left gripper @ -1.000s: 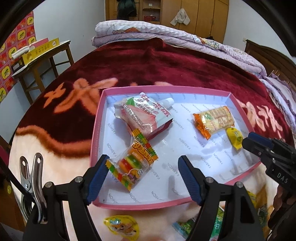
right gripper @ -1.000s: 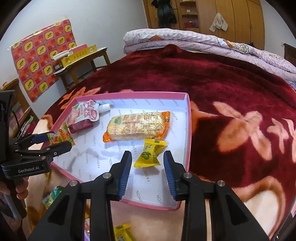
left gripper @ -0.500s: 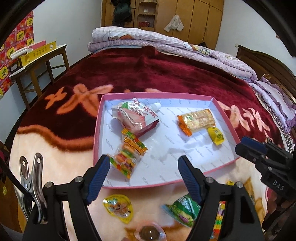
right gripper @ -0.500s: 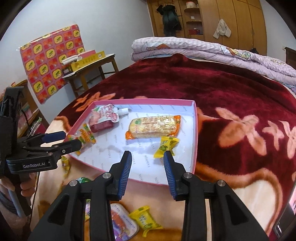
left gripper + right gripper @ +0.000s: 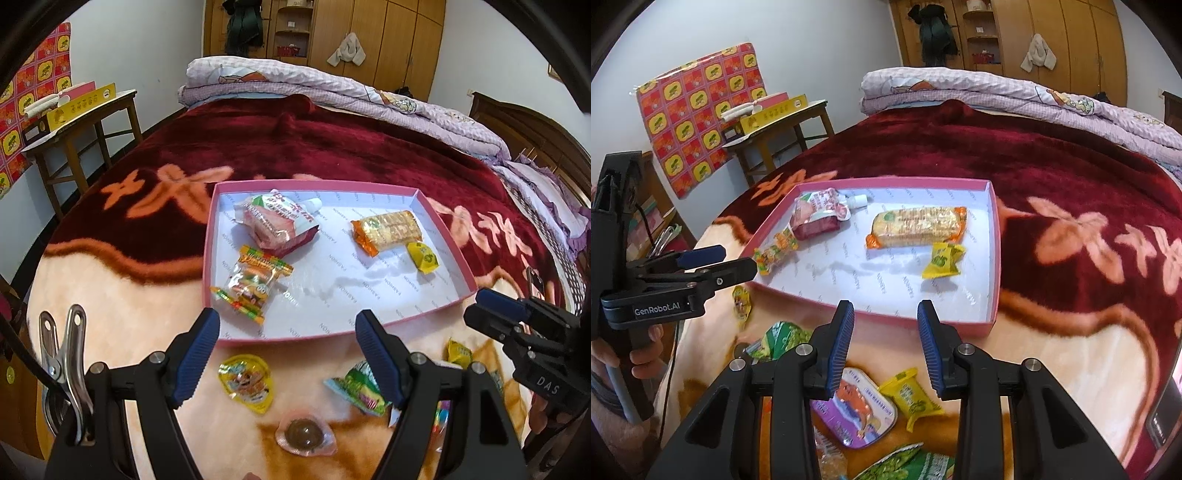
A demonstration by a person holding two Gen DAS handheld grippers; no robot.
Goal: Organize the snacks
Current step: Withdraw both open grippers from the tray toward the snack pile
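A pink tray lies on the bed. It holds a pink drink pouch, a gummy burger packet, an orange cracker pack and a small yellow candy. Loose snacks lie in front of it: a yellow jelly cup, a brown jelly cup, a green packet, a purple pack and a yellow packet. My left gripper is open and empty above them. My right gripper is open and empty.
The bed has a dark red and cream flowered blanket. A folded quilt lies at the far end. A wooden side table with a yellow box stands to the left. A metal clip hangs on the left gripper.
Both grippers have drawn back from the tray toward the near edge of the bed. Loose snacks in front of the tray have come into view. The right gripper jaws have opened wider.
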